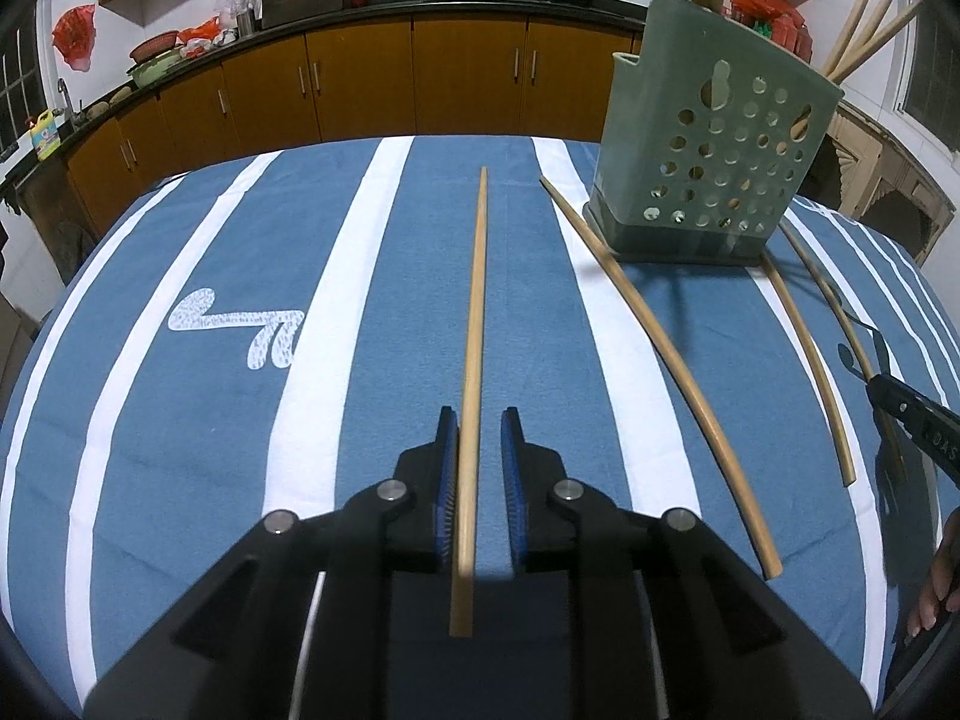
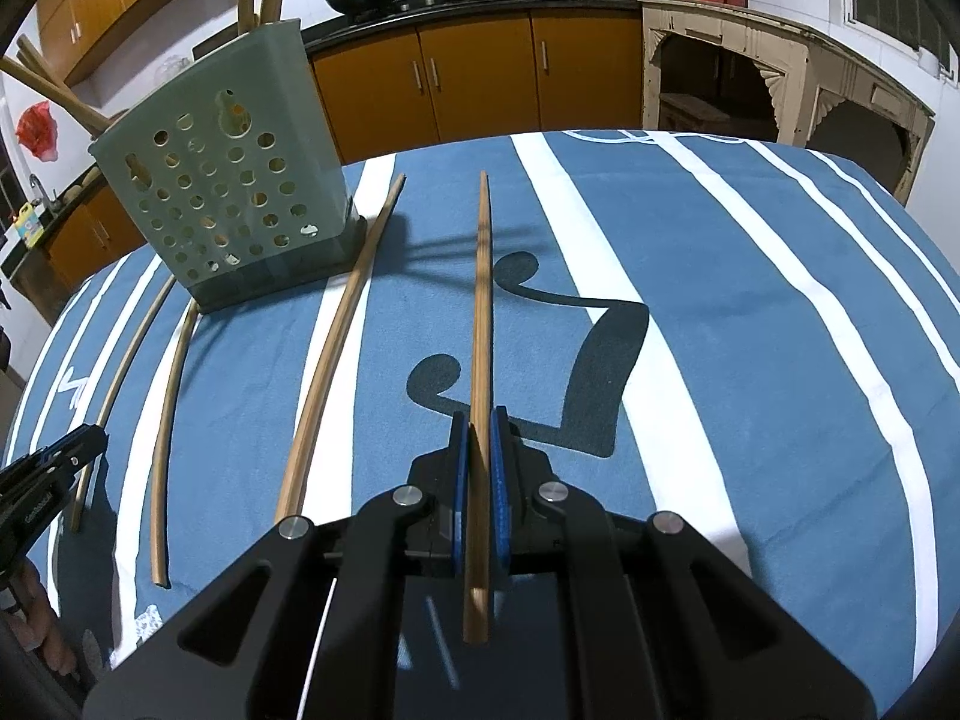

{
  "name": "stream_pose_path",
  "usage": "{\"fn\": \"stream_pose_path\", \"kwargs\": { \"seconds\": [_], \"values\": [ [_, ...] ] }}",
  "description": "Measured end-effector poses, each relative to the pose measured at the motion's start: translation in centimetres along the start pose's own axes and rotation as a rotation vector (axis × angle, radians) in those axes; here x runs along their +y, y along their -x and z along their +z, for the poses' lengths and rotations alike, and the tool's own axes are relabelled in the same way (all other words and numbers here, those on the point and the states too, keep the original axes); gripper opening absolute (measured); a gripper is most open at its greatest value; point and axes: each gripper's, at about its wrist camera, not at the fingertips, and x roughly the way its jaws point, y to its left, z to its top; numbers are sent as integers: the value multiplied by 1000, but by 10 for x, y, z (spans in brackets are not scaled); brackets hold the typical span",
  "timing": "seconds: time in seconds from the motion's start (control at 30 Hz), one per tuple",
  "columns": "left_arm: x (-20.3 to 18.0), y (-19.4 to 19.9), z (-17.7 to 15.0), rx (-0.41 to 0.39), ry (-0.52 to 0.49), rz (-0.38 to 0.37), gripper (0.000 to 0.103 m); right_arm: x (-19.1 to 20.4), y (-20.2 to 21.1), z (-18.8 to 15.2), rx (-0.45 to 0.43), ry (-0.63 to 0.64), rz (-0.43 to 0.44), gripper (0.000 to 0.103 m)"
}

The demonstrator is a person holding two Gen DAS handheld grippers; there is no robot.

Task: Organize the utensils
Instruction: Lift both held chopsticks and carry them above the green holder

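In the left wrist view, a wooden chopstick (image 1: 474,324) lies on the blue striped cloth and runs between my left gripper's (image 1: 480,420) open jaws; the pads stand apart from it. The green perforated utensil holder (image 1: 714,150) stands to the far right with several chopsticks in it. In the right wrist view, my right gripper (image 2: 479,420) is shut on a darker chopstick (image 2: 482,300), held just above the cloth. The holder (image 2: 234,180) stands to the far left there.
Three loose chopsticks lie beside the holder: one (image 1: 654,336) to its left and two (image 1: 810,360) near the right gripper (image 1: 912,414). In the right wrist view they lie left (image 2: 336,348), (image 2: 171,420). Kitchen cabinets (image 1: 420,72) stand behind the table.
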Motion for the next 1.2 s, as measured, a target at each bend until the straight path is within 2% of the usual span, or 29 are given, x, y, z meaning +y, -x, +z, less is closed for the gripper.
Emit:
{"fn": "stream_pose_path", "kwargs": {
  "seconds": [0.5, 0.6, 0.7, 0.97, 1.2],
  "values": [
    [-3, 2, -3, 0, 0, 11, 16, -2, 2, -3, 2, -2, 15, 9],
    [-3, 2, -3, -1, 5, 7, 8, -3, 3, -2, -1, -4, 24, 8],
    [-5, 4, -6, 1, -8, 8, 8, -4, 7, -5, -6, 5, 25, 8],
    [-1, 18, -10, 1, -5, -13, 8, -12, 32, -2, -74, 2, 20, 8],
    [0, 46, -5, -59, -19, -22, 8, -16, 56, 9, -145, -3, 26, 8]
  ]
}}
